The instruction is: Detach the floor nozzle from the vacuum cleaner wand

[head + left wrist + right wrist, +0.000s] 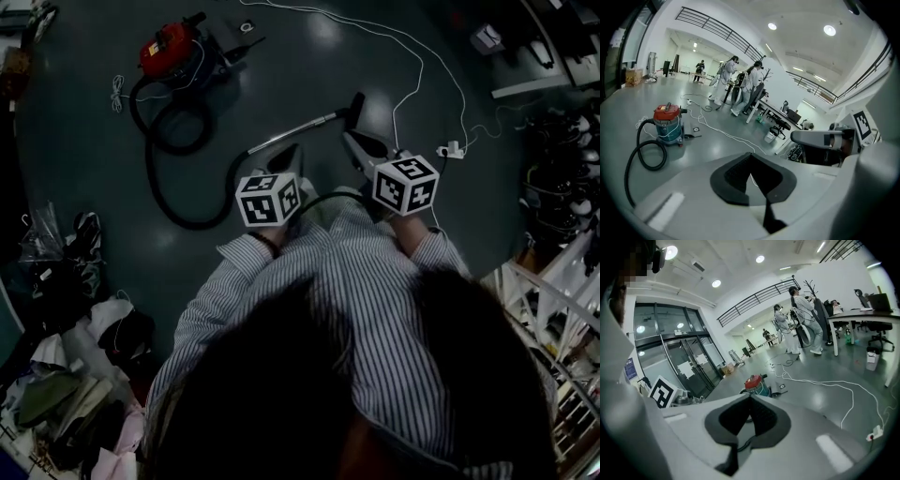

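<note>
Head view shows the left gripper (292, 152) and the right gripper (354, 141) side by side in front of the person. Each has its jaws pressed fully together, with nothing between them and touching nothing. Both are held out on striped sleeves (234, 281), tipped forward and down toward the floor. Just beyond their tips the wand (295, 129) lies on the floor. The floor nozzle (356, 101) is at its far right end. A black hose (155, 178) loops left to the red canister (172, 47) at the far left.
</note>
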Action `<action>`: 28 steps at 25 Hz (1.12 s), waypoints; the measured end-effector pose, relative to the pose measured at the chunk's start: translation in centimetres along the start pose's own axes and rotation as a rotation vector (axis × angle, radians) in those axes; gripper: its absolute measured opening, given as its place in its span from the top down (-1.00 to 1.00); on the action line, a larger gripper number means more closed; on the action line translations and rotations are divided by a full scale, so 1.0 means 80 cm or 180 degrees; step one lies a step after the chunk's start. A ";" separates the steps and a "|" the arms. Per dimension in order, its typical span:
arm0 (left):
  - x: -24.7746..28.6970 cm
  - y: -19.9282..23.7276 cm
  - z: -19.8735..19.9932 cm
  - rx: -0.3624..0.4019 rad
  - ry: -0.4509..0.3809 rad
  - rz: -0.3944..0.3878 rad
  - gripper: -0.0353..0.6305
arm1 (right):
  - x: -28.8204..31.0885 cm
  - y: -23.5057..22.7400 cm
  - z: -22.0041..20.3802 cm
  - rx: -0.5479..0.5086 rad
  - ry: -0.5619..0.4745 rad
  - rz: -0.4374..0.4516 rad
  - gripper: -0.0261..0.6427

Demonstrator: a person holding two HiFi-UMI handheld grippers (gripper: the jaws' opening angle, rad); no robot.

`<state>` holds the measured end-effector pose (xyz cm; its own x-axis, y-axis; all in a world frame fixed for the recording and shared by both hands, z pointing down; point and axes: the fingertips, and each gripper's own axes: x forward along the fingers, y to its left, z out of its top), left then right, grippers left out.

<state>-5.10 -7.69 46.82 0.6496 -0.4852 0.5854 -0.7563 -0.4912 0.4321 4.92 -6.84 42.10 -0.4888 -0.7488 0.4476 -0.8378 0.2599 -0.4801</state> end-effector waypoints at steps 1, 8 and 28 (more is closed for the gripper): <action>0.004 0.003 -0.001 -0.0018 0.0024 0.0007 0.88 | 0.003 -0.003 0.000 0.0001 0.0020 -0.0009 0.92; 0.032 0.010 -0.011 -0.0145 0.0161 0.0053 0.88 | 0.024 -0.026 -0.012 0.0139 0.0167 0.0017 0.92; 0.171 0.079 -0.071 -0.0385 0.0236 0.0093 0.88 | 0.136 -0.147 -0.091 0.0191 0.0557 -0.0046 0.92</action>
<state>-1.45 -13.29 61.45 0.6230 -0.4410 0.6460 -0.7815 -0.3847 0.4911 7.67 -13.59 58.09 -0.5161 -0.6333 0.5767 -0.8316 0.2093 -0.5144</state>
